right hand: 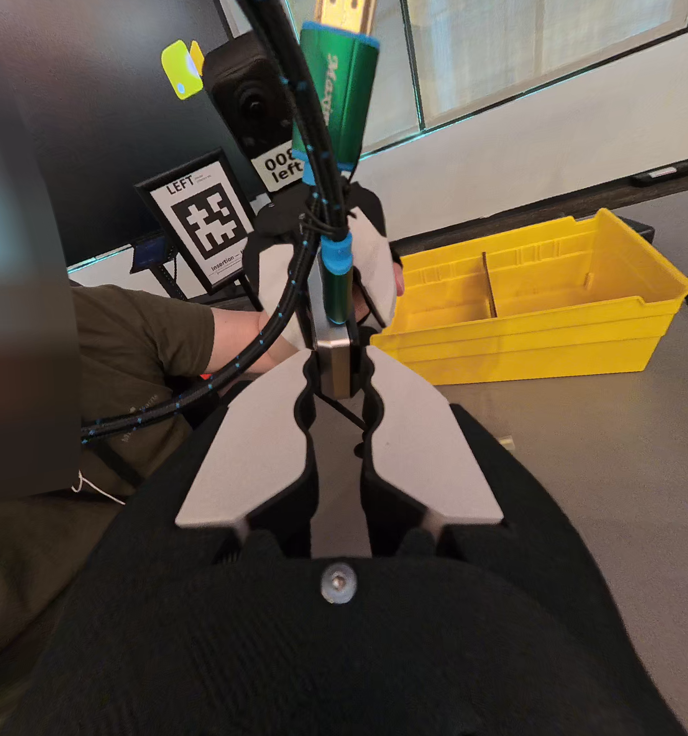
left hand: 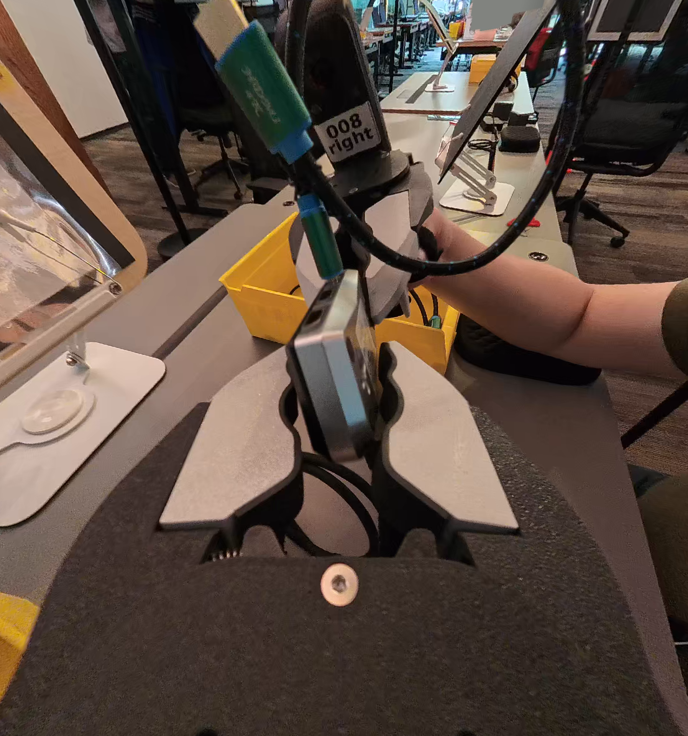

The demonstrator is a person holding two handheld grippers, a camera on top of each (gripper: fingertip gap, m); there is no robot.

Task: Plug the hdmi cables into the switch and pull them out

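- The switch, a flat silver box, is held in the air above the grey table, edge-on between your two grippers.
- Your left gripper is clamped on the near end of the switch, its fingers pressed on the two flat faces.
- Your right gripper comes from the opposite side, and its fingers are closed on the other end of the same box.
- One green plug with a blue collar is seated in a port on the upper edge of the switch; two empty ports show beside it in the left wrist view.
- A second green plug hangs free above, its metal tip bare, close to both cameras and blocking part of each view.
- The black braided cable with blue flecks loops from the plugs across the right gripper and off to the side.
- A yellow bin with a divider sits on the table just behind the switch; in the right wrist view its compartments look empty.
- A tablet on a white stand is at the left of the table.
- A framed marker card stands behind your left gripper.
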